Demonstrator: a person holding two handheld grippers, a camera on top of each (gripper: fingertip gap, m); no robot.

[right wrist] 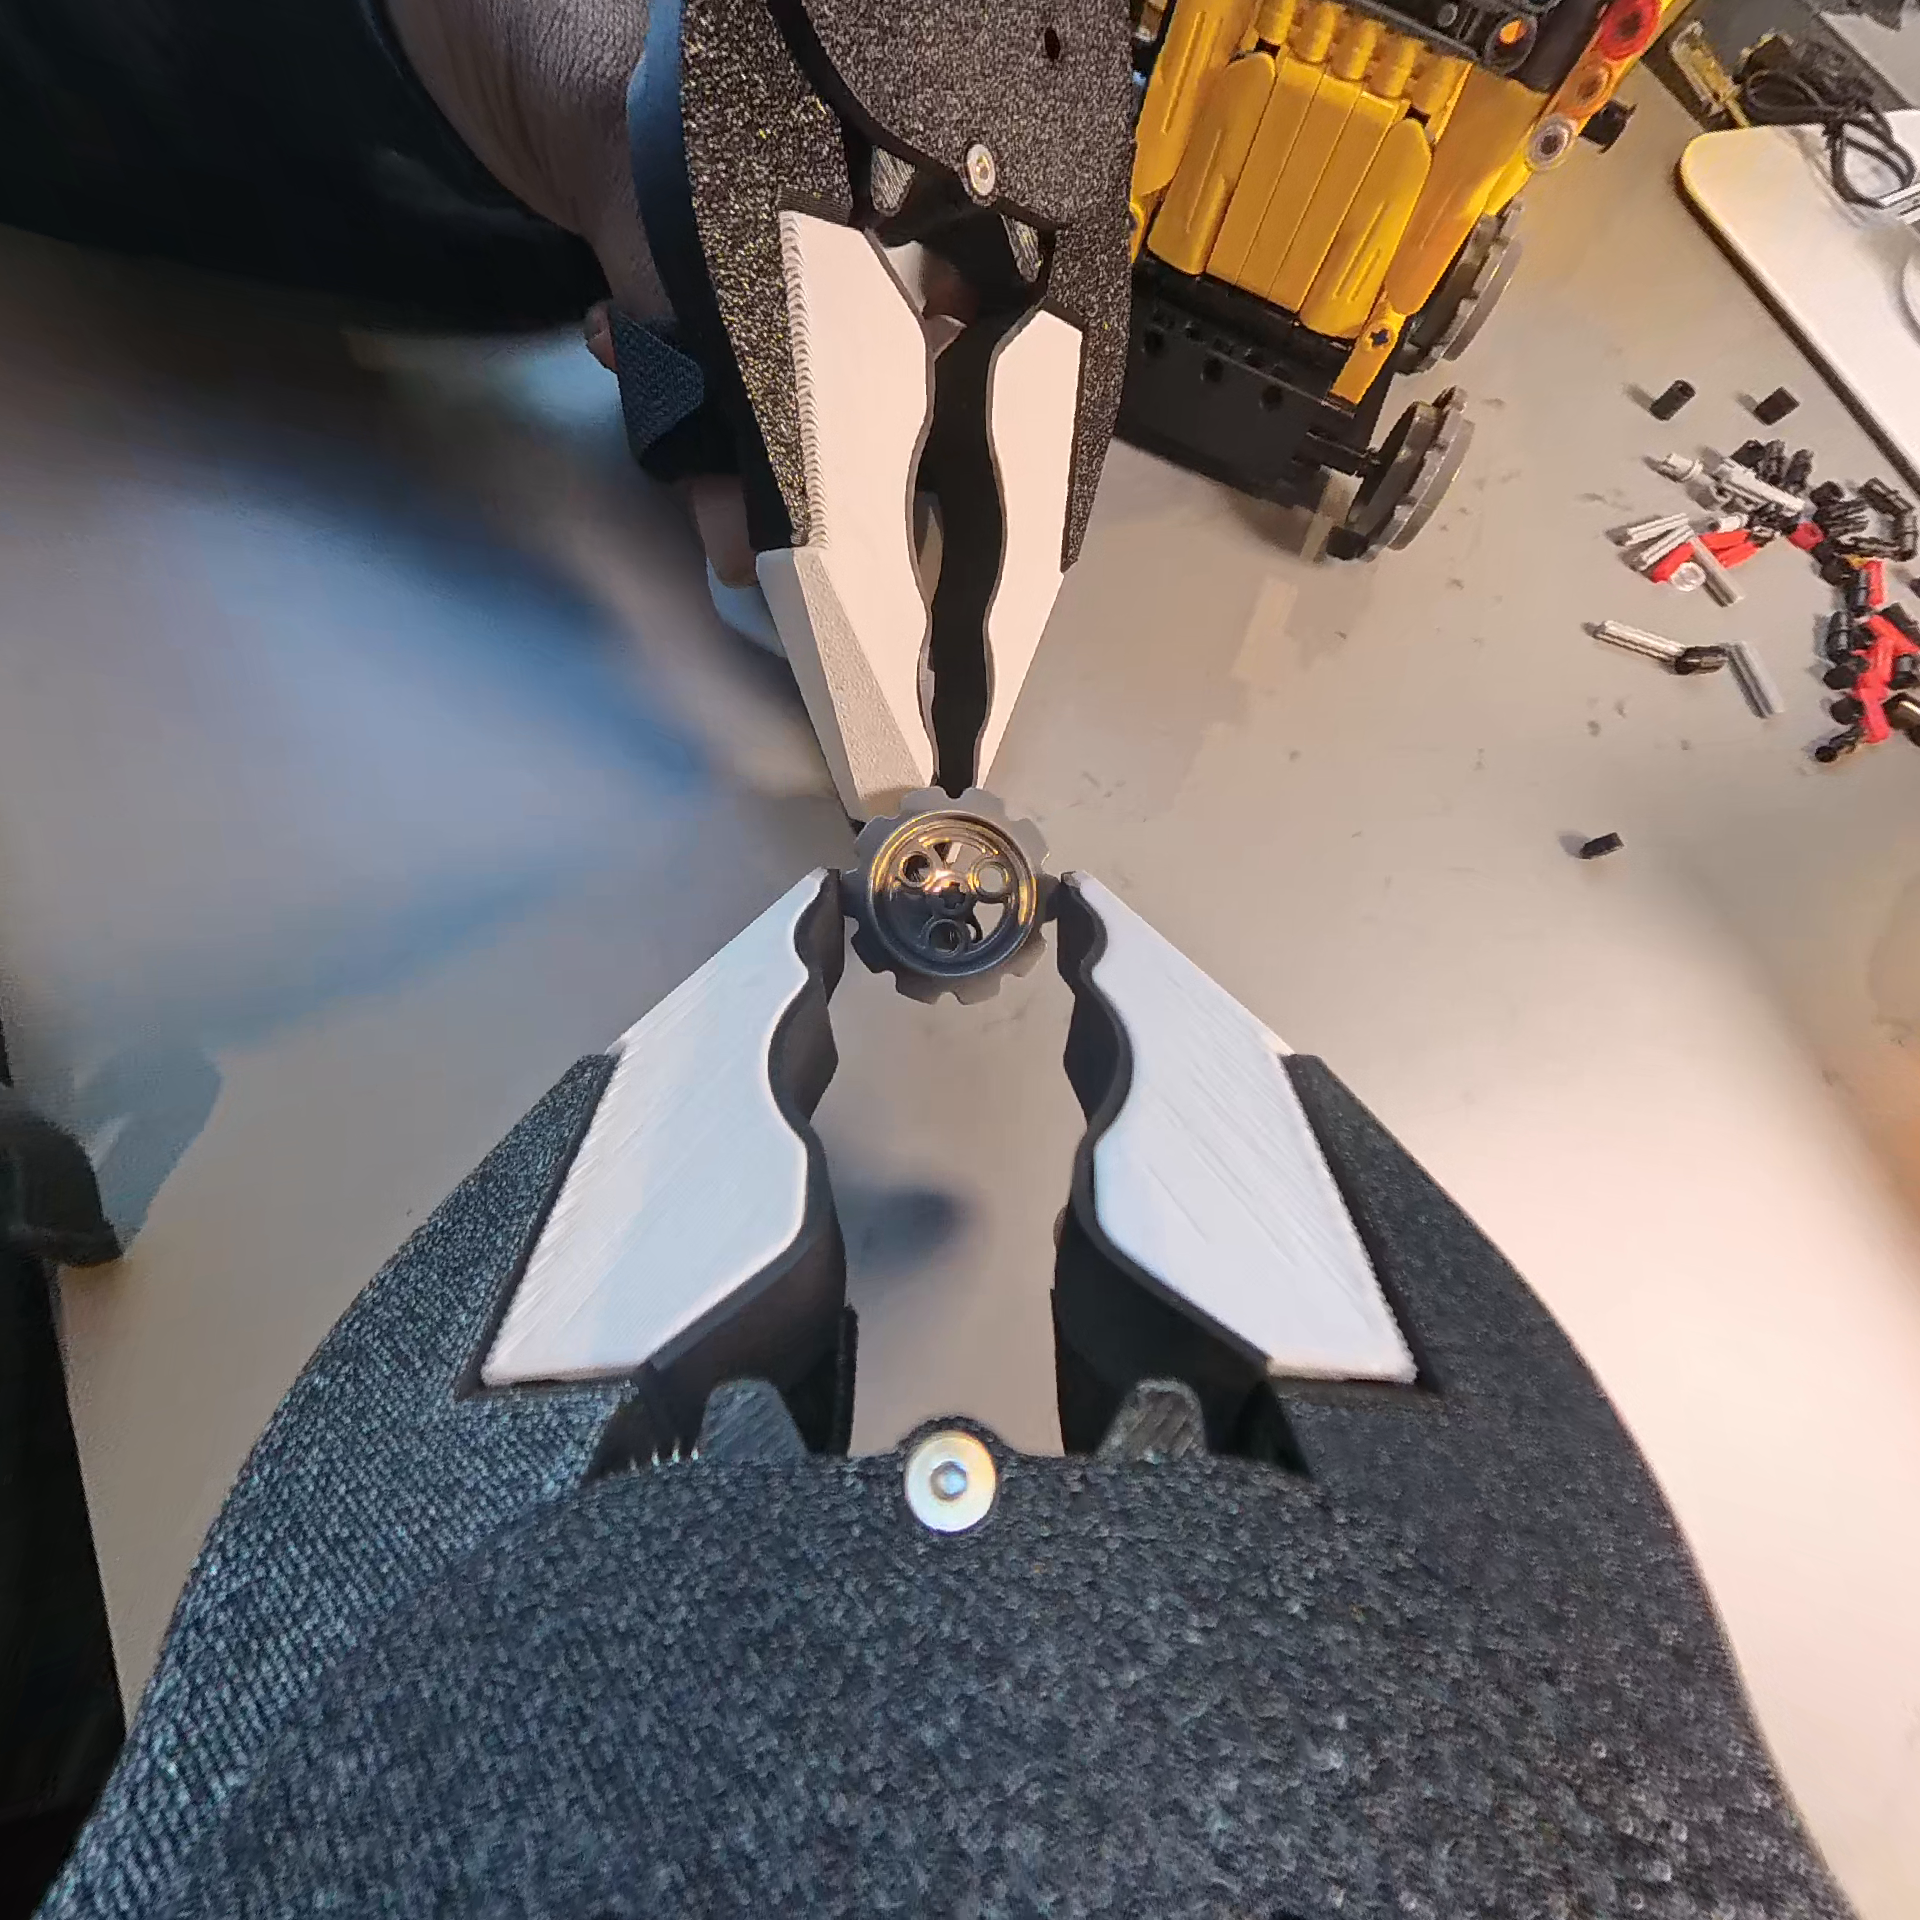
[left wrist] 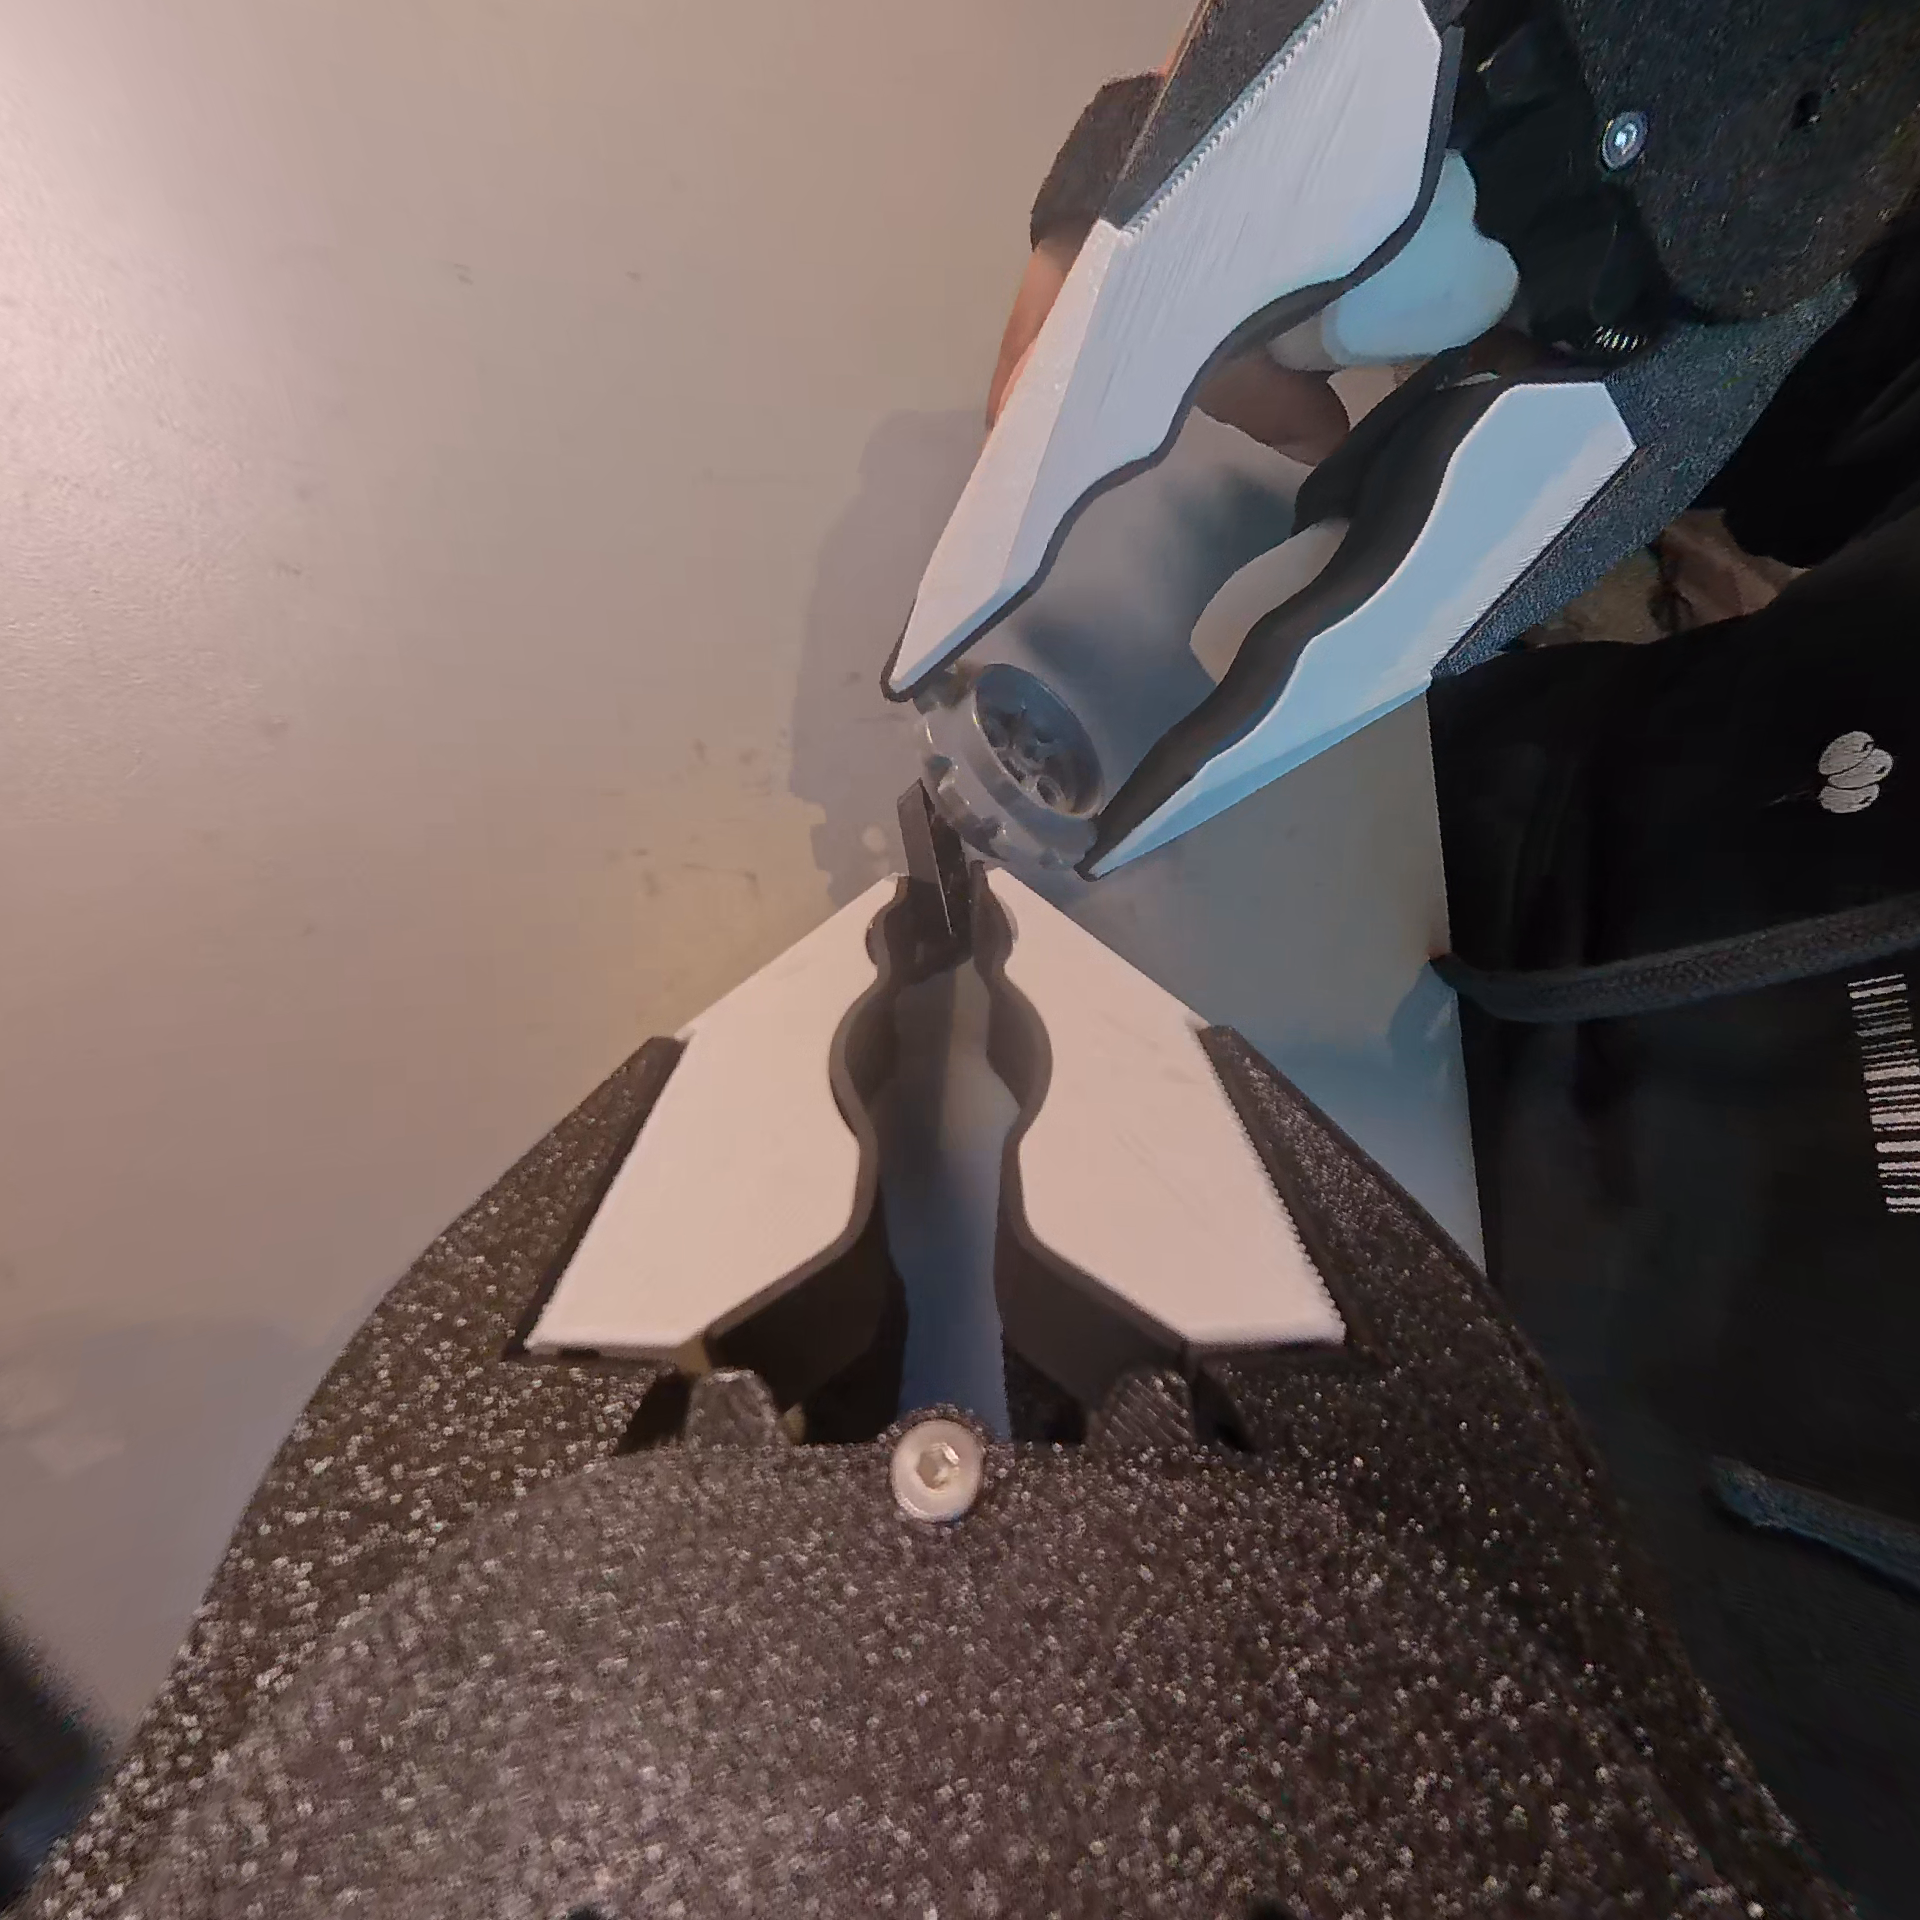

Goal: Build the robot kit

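Two grippers meet above the tabletop (right wrist: 1351,935): my right gripper (right wrist: 948,914) fingers clamp a toothed silver wheel (right wrist: 945,909), my left gripper (left wrist: 940,894) fingers pinch a small black pin (left wrist: 935,852) touching its rim, unseated.

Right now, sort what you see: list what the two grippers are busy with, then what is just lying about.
In hand:
- grey toothed wheel, clamped in the right gripper
- small black piece, pinched by the left gripper, its tip at the wheel's rim

Lying about on the table:
- yellow toy vehicle
- loose red, black and grey pieces
- lone black piece
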